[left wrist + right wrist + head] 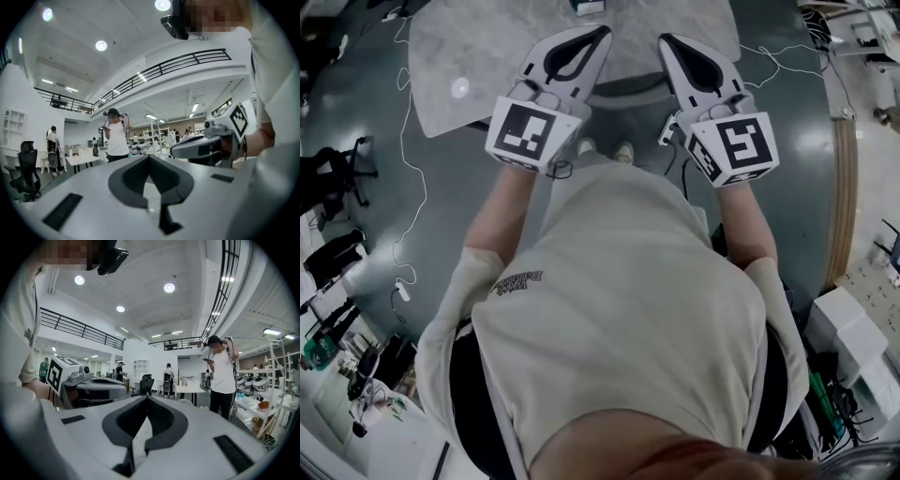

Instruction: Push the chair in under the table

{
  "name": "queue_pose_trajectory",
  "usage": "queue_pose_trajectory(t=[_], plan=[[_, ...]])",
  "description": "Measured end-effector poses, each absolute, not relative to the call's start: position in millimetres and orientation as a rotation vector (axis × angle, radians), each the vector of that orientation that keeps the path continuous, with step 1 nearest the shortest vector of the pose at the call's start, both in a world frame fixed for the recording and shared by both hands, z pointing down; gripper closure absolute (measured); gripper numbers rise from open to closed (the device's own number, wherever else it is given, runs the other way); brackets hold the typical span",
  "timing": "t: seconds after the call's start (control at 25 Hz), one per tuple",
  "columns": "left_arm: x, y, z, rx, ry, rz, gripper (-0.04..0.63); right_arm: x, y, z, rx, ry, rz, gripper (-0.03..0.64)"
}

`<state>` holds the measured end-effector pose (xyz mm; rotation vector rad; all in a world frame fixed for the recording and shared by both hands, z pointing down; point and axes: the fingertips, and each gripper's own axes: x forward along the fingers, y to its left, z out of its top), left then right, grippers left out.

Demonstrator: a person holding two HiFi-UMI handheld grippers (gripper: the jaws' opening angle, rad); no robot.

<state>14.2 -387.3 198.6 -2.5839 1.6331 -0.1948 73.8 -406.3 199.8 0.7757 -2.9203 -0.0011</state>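
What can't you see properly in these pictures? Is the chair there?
Chair: head view, can't tell; the table, left gripper and right gripper cover that spot.
Table's far end: head view, cut off by the top edge.
Table and chair: both gripper views aim across the room, showing neither.

We count two grippers, the left gripper [600, 36] and the right gripper [667, 42] — two marker cubes [525, 131], one grey table [487, 37], two white shoes [586, 147] — and three round ceiling lights [169, 287] overhead.
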Motion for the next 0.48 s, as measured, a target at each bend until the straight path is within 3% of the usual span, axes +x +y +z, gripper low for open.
queue_pose_trajectory(t=[0.48], plan=[[9.3, -391.0, 153.6, -2.545, 1.614, -0.106, 0.584, 64.2, -399.3, 157.8, 0.794, -2.999, -0.094, 0.607]])
